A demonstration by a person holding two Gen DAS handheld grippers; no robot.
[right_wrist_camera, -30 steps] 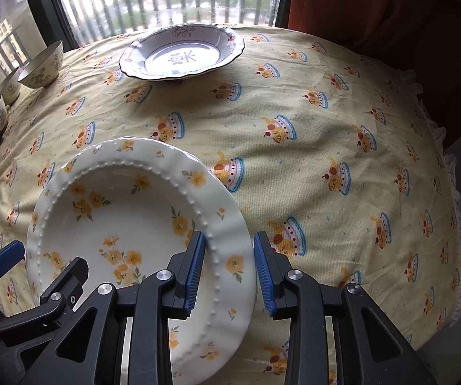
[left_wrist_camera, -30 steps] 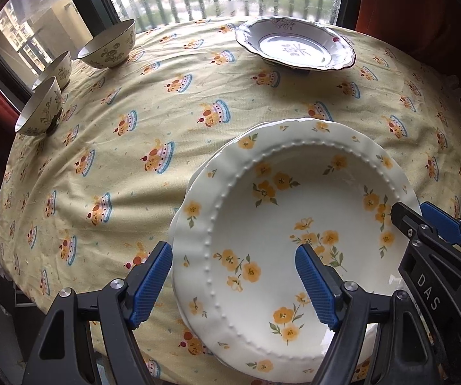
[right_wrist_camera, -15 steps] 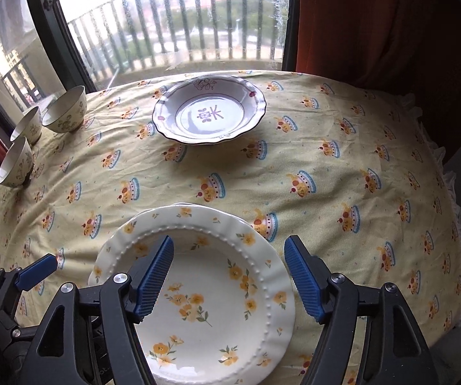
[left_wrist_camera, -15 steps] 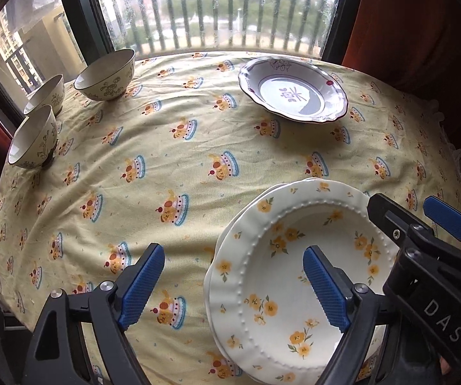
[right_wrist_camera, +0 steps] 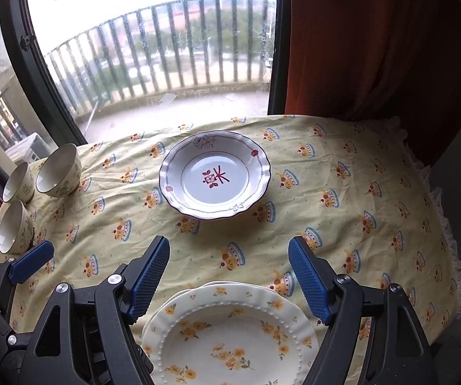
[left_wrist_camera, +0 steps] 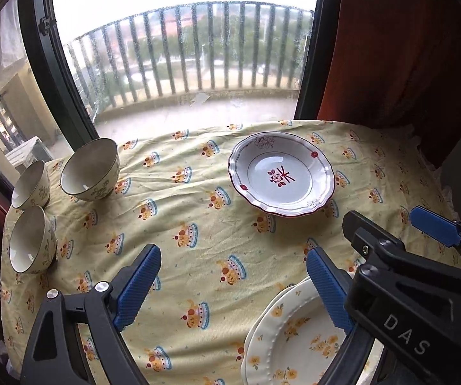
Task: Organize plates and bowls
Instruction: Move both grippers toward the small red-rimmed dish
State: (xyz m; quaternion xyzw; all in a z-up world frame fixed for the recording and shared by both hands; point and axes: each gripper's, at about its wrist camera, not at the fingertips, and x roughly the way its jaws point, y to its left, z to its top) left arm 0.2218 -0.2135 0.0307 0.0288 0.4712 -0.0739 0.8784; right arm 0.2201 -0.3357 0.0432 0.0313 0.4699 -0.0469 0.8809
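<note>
Both tools wide apart — L tool [left_wrist_camera: 232, 284], R tool [right_wrist_camera: 228, 277] — above yellow-flower plates [right_wrist_camera: 230, 330].

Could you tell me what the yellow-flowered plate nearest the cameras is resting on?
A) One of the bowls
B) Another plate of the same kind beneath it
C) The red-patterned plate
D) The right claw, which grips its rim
B: in the right wrist view, a second matching rim shows just under the yellow-flowered plate, and the right claw above it is open.
</note>
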